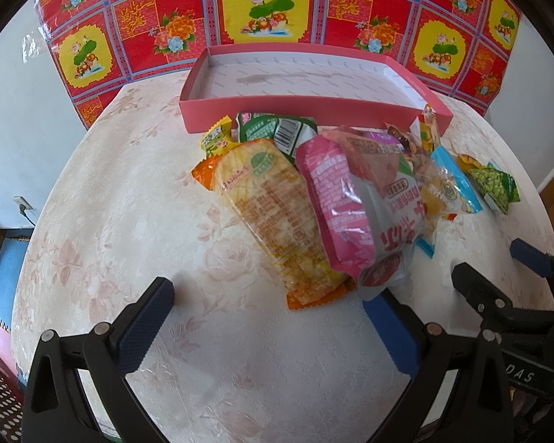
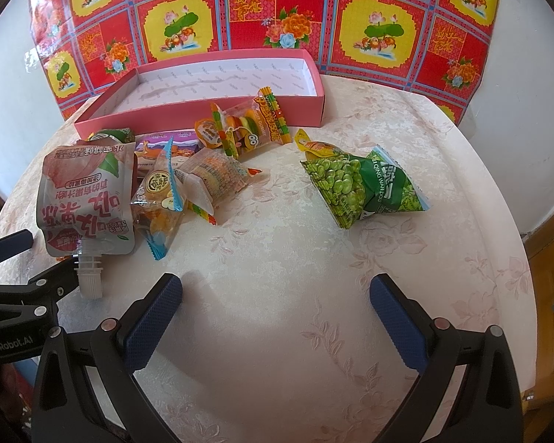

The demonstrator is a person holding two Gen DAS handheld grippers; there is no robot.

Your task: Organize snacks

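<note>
A pile of snack packets lies on the round table in front of a shallow pink box (image 1: 314, 109), also in the right wrist view (image 2: 203, 118), which holds nothing. My left gripper (image 1: 277, 317) is open, its fingers either side of the near ends of an orange-yellow packet (image 1: 273, 214) and a pink peach drink pouch (image 1: 354, 206). My right gripper (image 2: 277, 317) is open and empty over bare tablecloth, with a green pea bag (image 2: 362, 188) ahead to the right. The peach pouch (image 2: 88, 199) with its white spout lies at the left.
Smaller packets sit between pouch and box: a gummy burger pack (image 2: 251, 125), a blue-edged candy pack (image 2: 162, 192), a green barcode pack (image 1: 280, 129). A red and yellow patterned sheet (image 1: 269, 3) hangs behind the table. The table edge curves away on both sides.
</note>
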